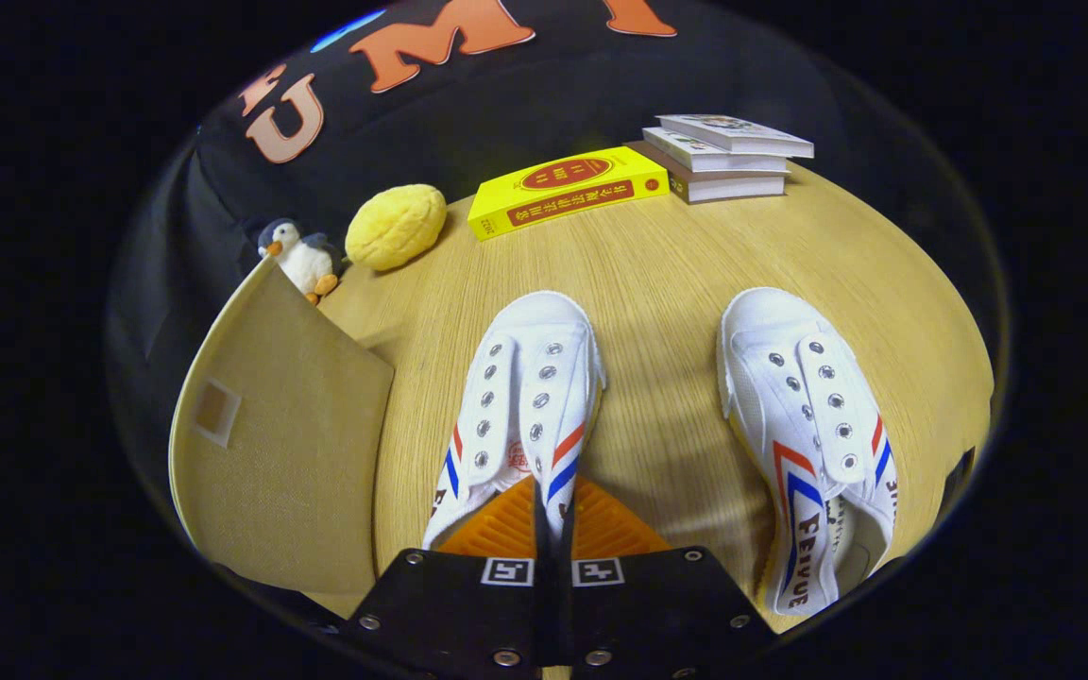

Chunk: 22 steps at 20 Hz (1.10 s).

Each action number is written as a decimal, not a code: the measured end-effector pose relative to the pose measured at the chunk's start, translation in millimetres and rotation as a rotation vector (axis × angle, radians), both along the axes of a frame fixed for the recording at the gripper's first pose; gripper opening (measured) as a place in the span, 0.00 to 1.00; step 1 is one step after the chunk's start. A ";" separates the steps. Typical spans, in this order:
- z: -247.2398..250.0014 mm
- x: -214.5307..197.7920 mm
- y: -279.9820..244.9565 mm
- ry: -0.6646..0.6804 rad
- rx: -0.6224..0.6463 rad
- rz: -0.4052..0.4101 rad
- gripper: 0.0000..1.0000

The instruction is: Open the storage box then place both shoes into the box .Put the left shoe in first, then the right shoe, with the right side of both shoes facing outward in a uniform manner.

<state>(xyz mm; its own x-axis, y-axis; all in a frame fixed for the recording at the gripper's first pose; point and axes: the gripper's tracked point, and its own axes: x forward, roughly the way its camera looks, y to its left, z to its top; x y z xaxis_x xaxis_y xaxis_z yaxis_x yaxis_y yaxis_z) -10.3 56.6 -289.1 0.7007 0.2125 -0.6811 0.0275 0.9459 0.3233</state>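
I see the gripper (553, 515) closed on the heel edge of the left shoe (518, 406), pinching the fabric thinly. The right shoe (804, 425) lies well apart on the table (657, 274). The storage box (280, 444) stands beside the left shoe; such a thin pinch may slip during lifting, or the shoe may swing and hit the box wall

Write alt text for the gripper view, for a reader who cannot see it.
The claw is pinched on the side wall of the left white canvas shoe on a wooden table, with the right white canvas shoe beside it. A beige fabric storage box stands to the left; beyond are a penguin plush, a yellow plush, a yellow book and a stack of books.
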 end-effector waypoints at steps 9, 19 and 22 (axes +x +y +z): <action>81.9 5.5 5.1 -0.103 -0.054 -0.035 0.00; 236.1 -10.7 100.3 -0.314 0.028 0.049 0.00; 248.7 -21.8 157.8 -0.318 0.082 0.115 0.00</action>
